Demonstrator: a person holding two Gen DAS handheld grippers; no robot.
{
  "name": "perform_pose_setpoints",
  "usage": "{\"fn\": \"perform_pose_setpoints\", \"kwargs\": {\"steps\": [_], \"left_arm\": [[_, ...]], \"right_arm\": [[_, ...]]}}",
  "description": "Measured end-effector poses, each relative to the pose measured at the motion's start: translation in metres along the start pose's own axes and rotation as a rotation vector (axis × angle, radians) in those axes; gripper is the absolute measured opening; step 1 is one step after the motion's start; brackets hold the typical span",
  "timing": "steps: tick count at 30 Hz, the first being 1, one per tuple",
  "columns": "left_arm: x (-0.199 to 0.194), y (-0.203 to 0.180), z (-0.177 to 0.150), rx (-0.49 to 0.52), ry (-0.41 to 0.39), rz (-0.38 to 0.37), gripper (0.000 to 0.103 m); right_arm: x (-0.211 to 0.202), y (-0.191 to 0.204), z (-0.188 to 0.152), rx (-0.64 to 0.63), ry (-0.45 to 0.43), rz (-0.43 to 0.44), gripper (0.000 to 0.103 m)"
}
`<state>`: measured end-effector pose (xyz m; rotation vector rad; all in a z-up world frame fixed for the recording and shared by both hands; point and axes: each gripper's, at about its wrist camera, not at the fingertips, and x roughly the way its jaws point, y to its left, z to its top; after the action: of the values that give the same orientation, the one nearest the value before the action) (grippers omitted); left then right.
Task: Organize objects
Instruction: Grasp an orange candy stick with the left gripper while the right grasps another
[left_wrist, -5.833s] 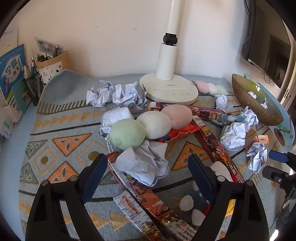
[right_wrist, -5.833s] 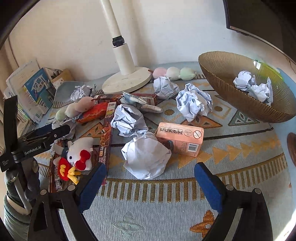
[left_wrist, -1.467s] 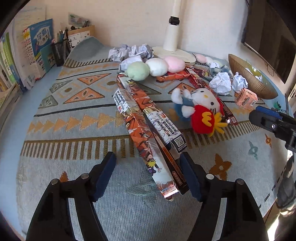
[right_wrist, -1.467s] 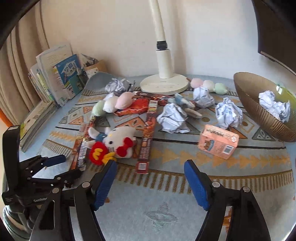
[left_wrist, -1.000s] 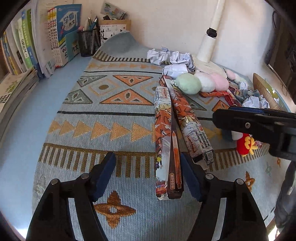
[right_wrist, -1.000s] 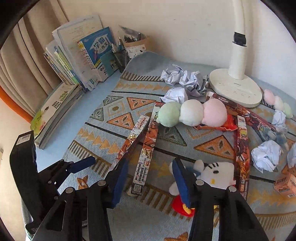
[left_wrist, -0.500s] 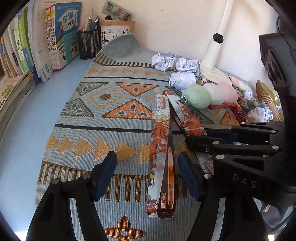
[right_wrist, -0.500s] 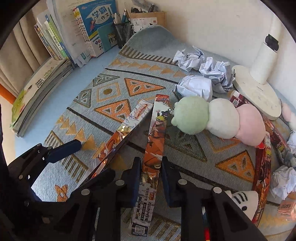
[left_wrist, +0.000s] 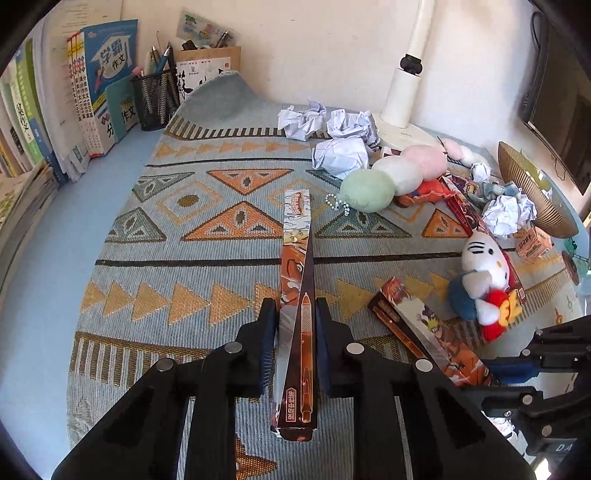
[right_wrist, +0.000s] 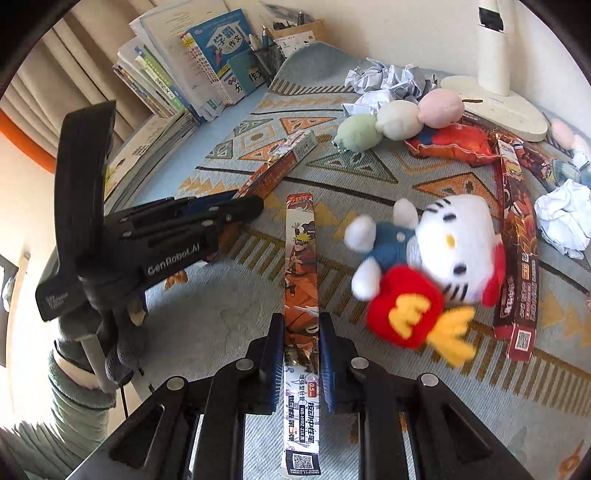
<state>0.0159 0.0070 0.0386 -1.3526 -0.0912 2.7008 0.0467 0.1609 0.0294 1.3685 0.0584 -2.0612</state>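
1. Two long pen boxes are the things you hold, over a patterned rug (left_wrist: 184, 258) that covers the blue desk, books (left_wrist: 55, 110) far left, lamp base (left_wrist: 406, 129) far right.
2. Your left gripper (left_wrist: 295, 332) has just closed and pinches one pen box (left_wrist: 297, 266), angled away from you.
3. Your right gripper (right_wrist: 301, 347) pinches another pen box (right_wrist: 301, 258), plush cat (right_wrist: 443, 258) just right.
4. Readable: "GenRobot.AI" on the left gripper; "0.5" on the right one's box.

Right wrist view: white plush toy (right_wrist: 439, 258) motion-blurred at center right. Lamp (right_wrist: 493, 48) post cut off by top edge. Person's sleeve (right_wrist: 79, 402) cut by lower left edge. Left wrist view: gold bowl (left_wrist: 532, 192) partly hidden behind crumpled paper (left_wrist: 508, 214); monitor (left_wrist: 561, 110) cropped at right edge.
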Motion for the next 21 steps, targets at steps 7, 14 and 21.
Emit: {"fn": "perform_pose_setpoints", "kwargs": {"steps": [7, 14, 21], "left_arm": [[-0.028, -0.002, -0.032, -0.024, 0.017, -0.078, 0.016], [-0.029, -0.001, -0.040, -0.042, 0.011, -0.083, 0.019], [-0.021, -0.017, -0.031, 0.013, 0.001, -0.041, 0.030]], "right_arm": [[-0.016, 0.021, -0.043, -0.116, 0.010, -0.148, 0.017], [-0.020, 0.013, -0.047, -0.069, -0.023, -0.067, 0.040], [-0.018, 0.030, -0.059, -0.113, -0.079, -0.191, 0.028]]}}
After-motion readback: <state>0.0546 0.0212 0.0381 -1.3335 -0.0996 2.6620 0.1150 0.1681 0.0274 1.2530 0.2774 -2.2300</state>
